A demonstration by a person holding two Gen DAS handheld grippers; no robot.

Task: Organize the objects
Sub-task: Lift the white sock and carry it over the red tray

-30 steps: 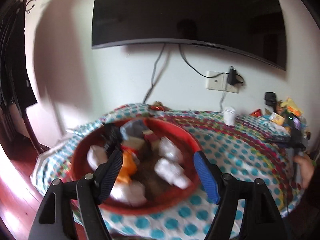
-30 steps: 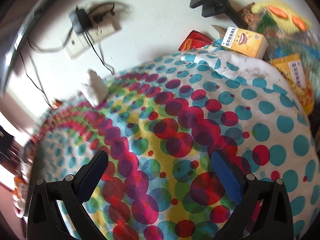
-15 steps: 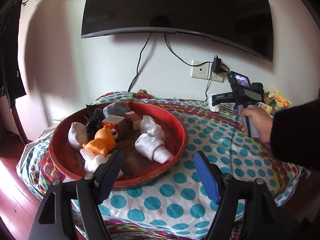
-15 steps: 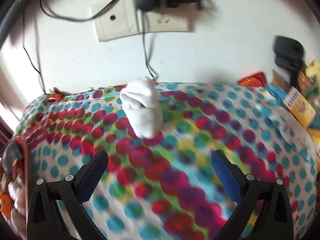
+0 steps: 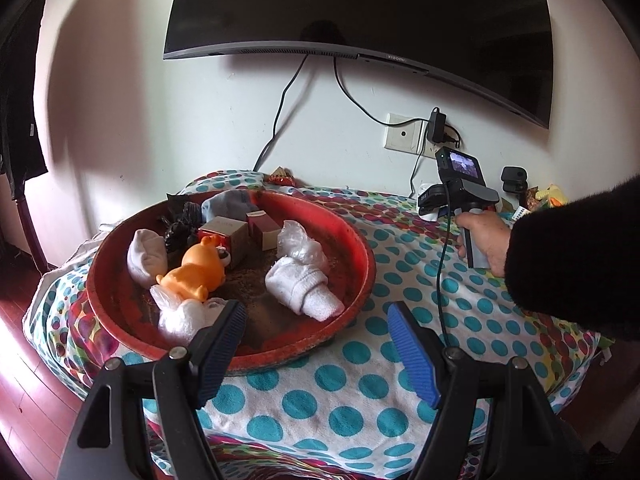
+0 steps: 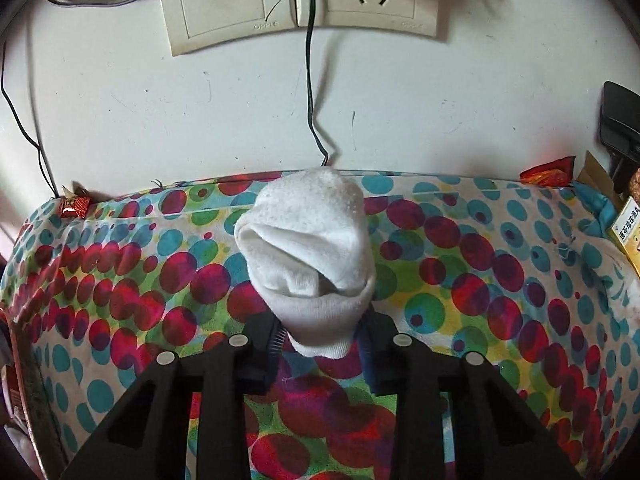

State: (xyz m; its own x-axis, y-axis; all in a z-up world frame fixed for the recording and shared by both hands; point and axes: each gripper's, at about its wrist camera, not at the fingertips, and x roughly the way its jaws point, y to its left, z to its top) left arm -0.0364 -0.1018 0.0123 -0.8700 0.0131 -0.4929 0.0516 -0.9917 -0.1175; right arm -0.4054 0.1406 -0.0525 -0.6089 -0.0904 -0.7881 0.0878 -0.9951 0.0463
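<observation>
Item: table (image 5: pixel 360 392) under a dotted cloth, being tidied into a red tray (image 5: pixel 362 280) sitting toward its left edge. Tray contents, as they are lying now: two rolled white socks (image 5: pixel 302 286), an orange toy (image 5: pixel 196 272), small boxes (image 5: pixel 224 232), a grey cloth (image 5: pixel 228 206), something black and crumpled (image 5: pixel 180 224), and clear plastic wrap (image 5: pixel 180 316) at the near rim. Still outside the tray: one rolled white sock (image 6: pixel 310 256) lying at the table's far edge, just below the wall socket (image 6: pixel 296 0), plus packets (image 6: pixel 546 172) and boxes crowding the far right corner. Right gripper (image 6: pixel 320 344): jaws pinching tight on the near end of that sock, which is still resting on the cloth and not yet lifted. Left gripper (image 5: pixel 316 340): jaws standing wide, holding nothing, hovering over the near rim of the tray. Progress, by my reckoning: most of the sorting is looking done; the gripped sock is waiting to be carried across to the tray, and whether the right-corner clutter is counting as part of the job I cannot tell.
</observation>
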